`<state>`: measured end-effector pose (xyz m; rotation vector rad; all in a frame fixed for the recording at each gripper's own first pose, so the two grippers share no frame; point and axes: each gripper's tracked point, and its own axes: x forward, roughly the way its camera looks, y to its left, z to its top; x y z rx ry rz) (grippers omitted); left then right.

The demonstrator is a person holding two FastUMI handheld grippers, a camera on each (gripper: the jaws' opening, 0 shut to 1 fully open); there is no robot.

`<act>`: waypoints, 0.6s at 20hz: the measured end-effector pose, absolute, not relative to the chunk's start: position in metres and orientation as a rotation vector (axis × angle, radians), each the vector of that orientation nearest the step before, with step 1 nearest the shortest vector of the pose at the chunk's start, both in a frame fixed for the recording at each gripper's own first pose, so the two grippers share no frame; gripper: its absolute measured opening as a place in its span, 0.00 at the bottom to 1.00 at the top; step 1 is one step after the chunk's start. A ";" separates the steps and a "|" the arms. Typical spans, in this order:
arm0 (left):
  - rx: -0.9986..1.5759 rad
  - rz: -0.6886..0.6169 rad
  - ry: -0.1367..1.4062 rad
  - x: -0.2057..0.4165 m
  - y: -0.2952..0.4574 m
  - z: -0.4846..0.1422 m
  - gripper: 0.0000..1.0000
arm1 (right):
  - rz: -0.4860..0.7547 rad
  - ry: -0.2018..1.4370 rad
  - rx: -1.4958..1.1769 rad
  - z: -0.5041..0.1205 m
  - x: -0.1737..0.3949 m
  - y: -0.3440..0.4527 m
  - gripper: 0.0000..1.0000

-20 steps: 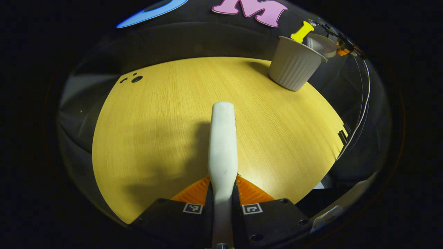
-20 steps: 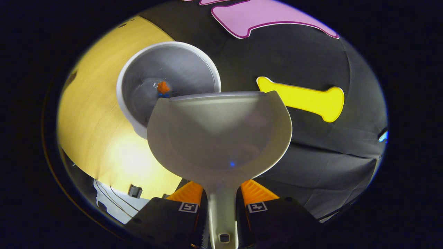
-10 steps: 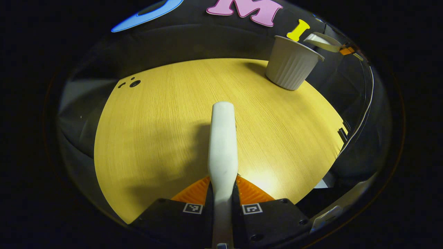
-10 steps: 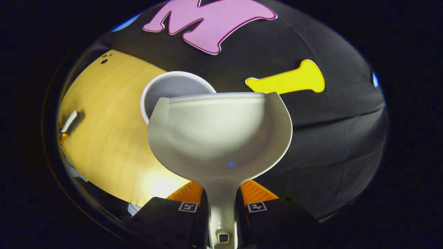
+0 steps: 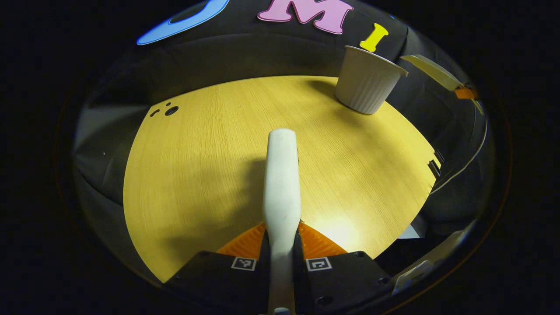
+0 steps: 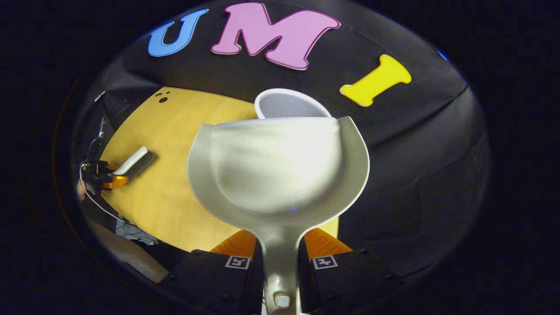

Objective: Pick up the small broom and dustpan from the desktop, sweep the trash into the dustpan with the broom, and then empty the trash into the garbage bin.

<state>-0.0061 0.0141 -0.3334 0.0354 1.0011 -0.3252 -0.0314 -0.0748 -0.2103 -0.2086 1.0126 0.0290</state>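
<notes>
We hold dustpan clamped in right gripper, pan looking empty; garbage bin just beyond its lip, upper centre. Left gripper grips broom (handle pointing straight ahead); bin upper right there.

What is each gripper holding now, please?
Left gripper: shut on the broom handle.
Right gripper: shut on the dustpan handle.
</notes>
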 end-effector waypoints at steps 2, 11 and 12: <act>0.039 -0.316 1.002 -0.007 0.014 -0.334 0.27 | 0.065 1.052 -0.164 -0.246 -0.052 -0.045 0.34; 0.040 -0.241 0.983 0.000 -0.002 -0.335 0.27 | 0.162 1.134 -0.019 -0.362 -0.057 0.040 0.37; 0.042 -0.229 0.985 0.002 -0.005 -0.337 0.27 | 0.166 1.137 -0.018 -0.367 -0.056 0.043 0.37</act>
